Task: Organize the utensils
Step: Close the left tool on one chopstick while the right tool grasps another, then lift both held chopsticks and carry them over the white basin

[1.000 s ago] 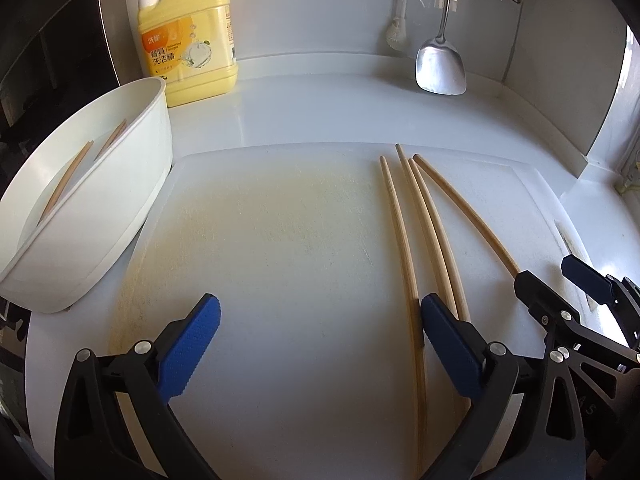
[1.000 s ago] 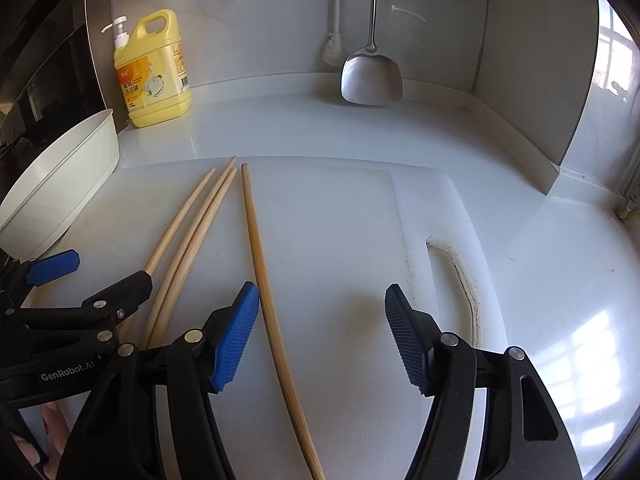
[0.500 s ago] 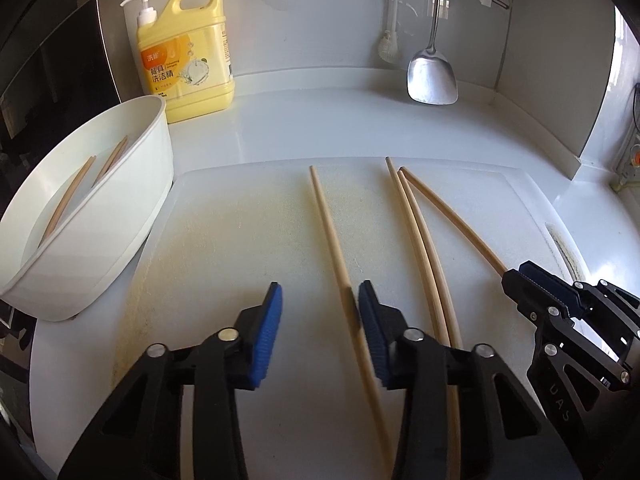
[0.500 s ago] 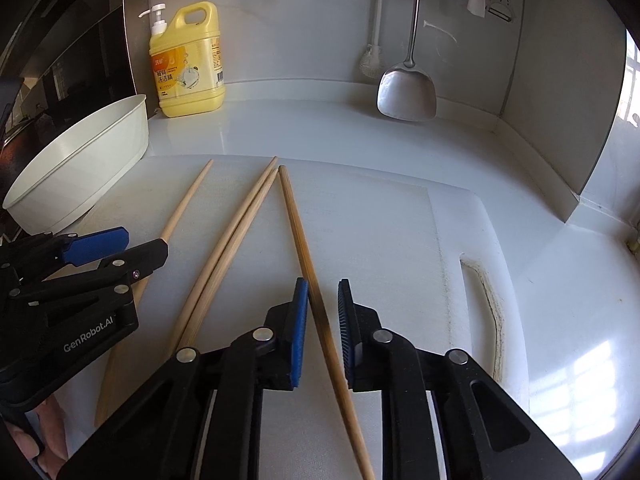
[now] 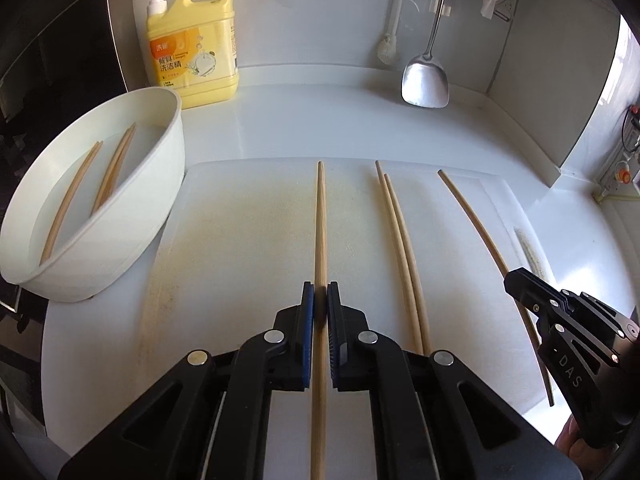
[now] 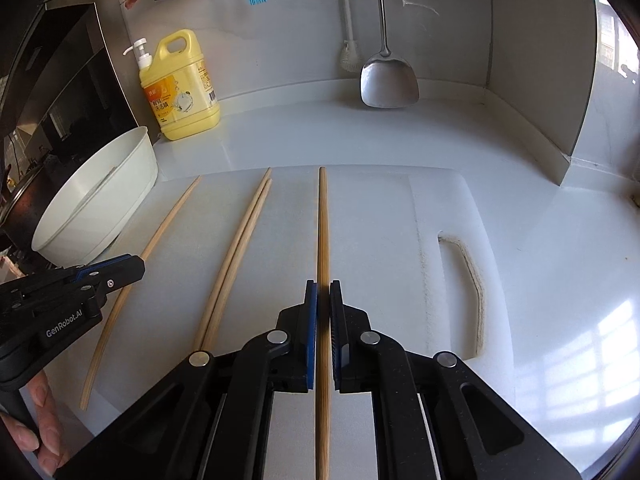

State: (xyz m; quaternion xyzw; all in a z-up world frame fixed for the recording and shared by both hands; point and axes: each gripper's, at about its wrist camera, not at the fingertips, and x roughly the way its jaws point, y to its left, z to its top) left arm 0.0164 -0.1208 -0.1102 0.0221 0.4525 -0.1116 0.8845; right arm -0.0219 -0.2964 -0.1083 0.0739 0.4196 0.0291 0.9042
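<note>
Nearest to me, the left gripper (image 5: 320,300) is clamped on a long wooden chopstick (image 5: 320,232), its blue pads pressed to the stick on either side; the stick runs straight ahead between the jaws and out over the white cutting board (image 5: 240,240); the right gripper (image 6: 323,298) is likewise closed on its own chopstick (image 6: 322,232), the rightmost of the four, held a good way back from the tip. Whether either stick has left the board, I cannot tell.

Between those two held sticks a pair of chopsticks (image 5: 400,248) lies loose on the board, touching along most of its length; farther left, just off the board's edge, sits the white basin (image 5: 132,216) with more chopsticks (image 5: 108,168) already resting inside it, so I take that as the place they are bound for.

These sticks look light, stiff and smooth; a narrow round shaft may roll or pivot in flat pads, so a hold nearer the middle would balance better than one by the end; long as they are, the far tip will swing wide.

Beyond the board stands a yellow detergent bottle (image 5: 192,44) against the wall, and a metal spatula (image 5: 425,84) hangs at the back.
</note>
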